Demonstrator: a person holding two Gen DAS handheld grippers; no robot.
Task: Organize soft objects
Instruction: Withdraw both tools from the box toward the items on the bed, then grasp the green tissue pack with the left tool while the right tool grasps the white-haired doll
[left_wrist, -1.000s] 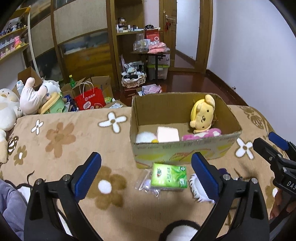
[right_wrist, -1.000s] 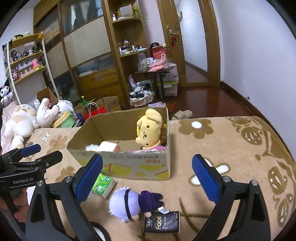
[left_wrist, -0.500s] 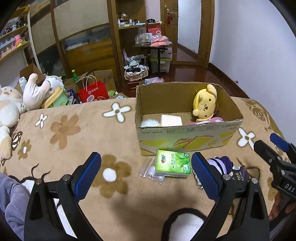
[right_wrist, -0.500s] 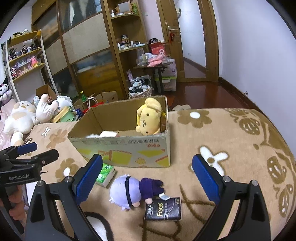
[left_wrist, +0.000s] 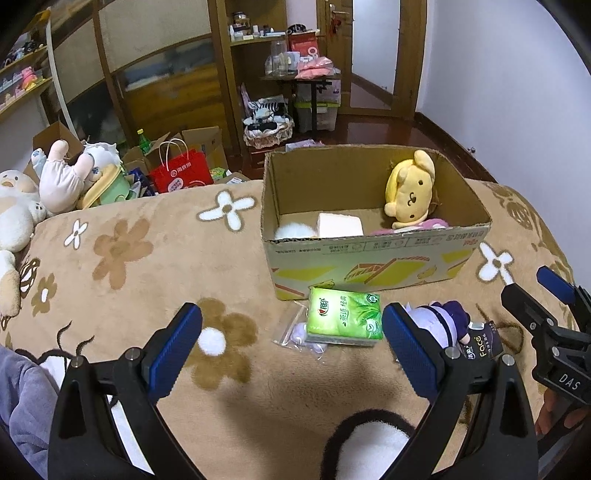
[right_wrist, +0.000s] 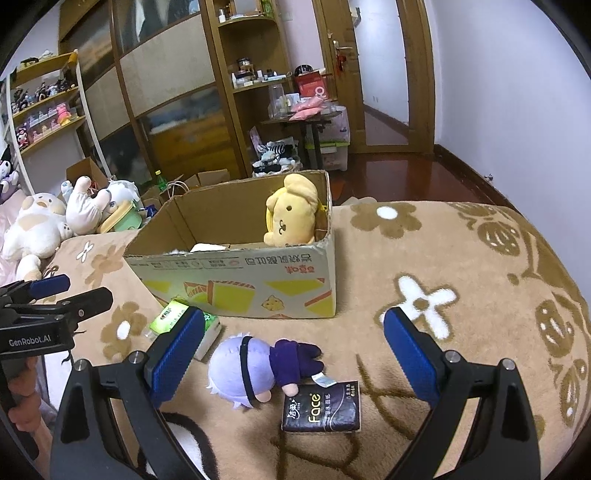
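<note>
A cardboard box (left_wrist: 373, 254) (right_wrist: 240, 280) stands on the flowered blanket and holds a yellow dog plush (left_wrist: 408, 194) (right_wrist: 290, 218), a white pack (left_wrist: 340, 225) and a white fluffy thing (left_wrist: 293, 232). In front of it lie a green tissue pack (left_wrist: 345, 317) (right_wrist: 173, 314), a purple-haired doll (left_wrist: 441, 323) (right_wrist: 258, 363), a black Face tissue pack (right_wrist: 321, 406) (left_wrist: 484, 341) and a small clear bag (left_wrist: 301, 334). My left gripper (left_wrist: 291, 347) is open and empty, just short of the green pack. My right gripper (right_wrist: 293, 349) is open and empty, with the doll between its fingers' line.
Large plush toys (left_wrist: 22, 206) (right_wrist: 40, 225) lie at the blanket's left end. A black-and-white plush (left_wrist: 369, 446) is right under my left gripper. Beyond the bed are a red bag (left_wrist: 183, 173), boxes, shelves and a doorway.
Both grippers have pulled back and risen from the box, so the doll, green pack and black pack show more fully. Both stay open. No object has moved.
</note>
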